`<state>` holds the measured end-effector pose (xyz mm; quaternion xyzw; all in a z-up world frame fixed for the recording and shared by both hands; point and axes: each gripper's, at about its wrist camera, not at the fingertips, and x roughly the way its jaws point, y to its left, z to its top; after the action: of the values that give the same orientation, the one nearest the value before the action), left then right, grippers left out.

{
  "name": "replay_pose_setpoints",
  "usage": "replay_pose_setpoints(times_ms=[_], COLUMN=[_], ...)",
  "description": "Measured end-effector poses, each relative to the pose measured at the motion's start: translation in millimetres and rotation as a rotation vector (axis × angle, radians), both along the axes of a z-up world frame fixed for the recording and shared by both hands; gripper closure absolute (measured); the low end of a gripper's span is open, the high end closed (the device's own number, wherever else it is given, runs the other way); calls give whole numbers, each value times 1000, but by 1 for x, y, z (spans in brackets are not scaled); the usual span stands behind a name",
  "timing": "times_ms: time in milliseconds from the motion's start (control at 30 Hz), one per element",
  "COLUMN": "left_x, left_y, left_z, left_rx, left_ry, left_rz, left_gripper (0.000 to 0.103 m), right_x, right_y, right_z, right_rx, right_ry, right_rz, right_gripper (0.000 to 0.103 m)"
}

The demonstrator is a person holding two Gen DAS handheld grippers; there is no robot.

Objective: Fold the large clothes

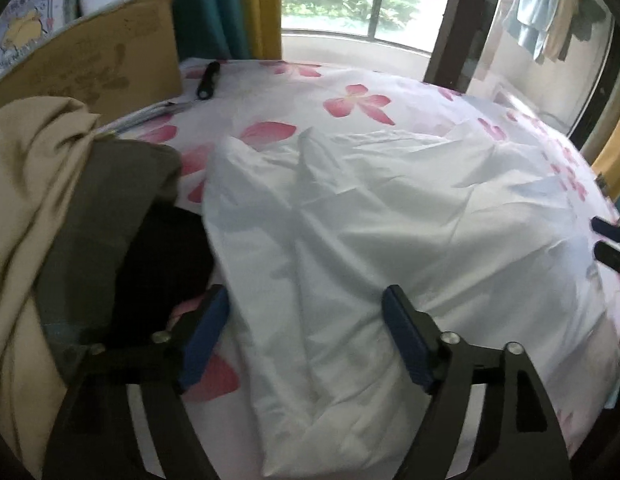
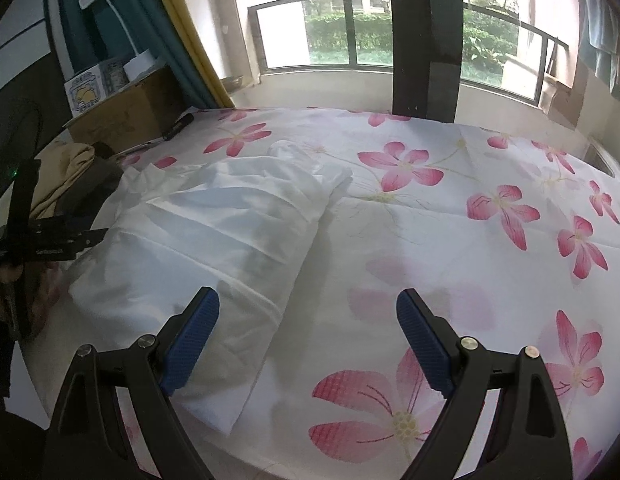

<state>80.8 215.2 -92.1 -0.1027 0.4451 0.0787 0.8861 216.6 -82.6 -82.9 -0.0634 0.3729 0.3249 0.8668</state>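
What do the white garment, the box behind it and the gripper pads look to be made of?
White garment: thin woven cloth, probably cotton, matte, sharp creases. Cardboard box: plain brown corrugated board, dull surface. Pads: blue, ribbed, likely rubber or plastic.

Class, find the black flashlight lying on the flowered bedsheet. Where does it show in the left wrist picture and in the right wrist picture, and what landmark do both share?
Left wrist view: the flashlight lies upper left, beside the cardboard box.
Right wrist view: it is small, at far left, again beside that box.
Shared landmark: the cardboard box at the bed's far corner.
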Motion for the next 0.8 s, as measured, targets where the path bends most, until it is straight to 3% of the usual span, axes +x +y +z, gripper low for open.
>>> replay_pose_setpoints(times_ms=[67, 267, 533, 633, 800], left_x=[1, -3, 11, 14, 25], left_y=[3, -5, -20, -28, -55], left_z=[0, -1, -10, -7, -2], left_rx=[-42, -341, -551, -555, -427], left_ry=[-15, -109, -180, -203, -167], left_rz=[-3, -116, -130, -153, -195], left_gripper=[20, 20, 16, 15, 13], right_x=[4, 13, 21, 21, 23], right_y=[2, 9, 24, 26, 26], right_z=[-2, -11, -30, -30, -32], right_rx=[2, 14, 6, 5, 20], right_ry=[6, 47, 72, 63, 78], right_rz=[2, 19, 9, 4, -1], right_gripper=[13, 13, 13, 12, 12])
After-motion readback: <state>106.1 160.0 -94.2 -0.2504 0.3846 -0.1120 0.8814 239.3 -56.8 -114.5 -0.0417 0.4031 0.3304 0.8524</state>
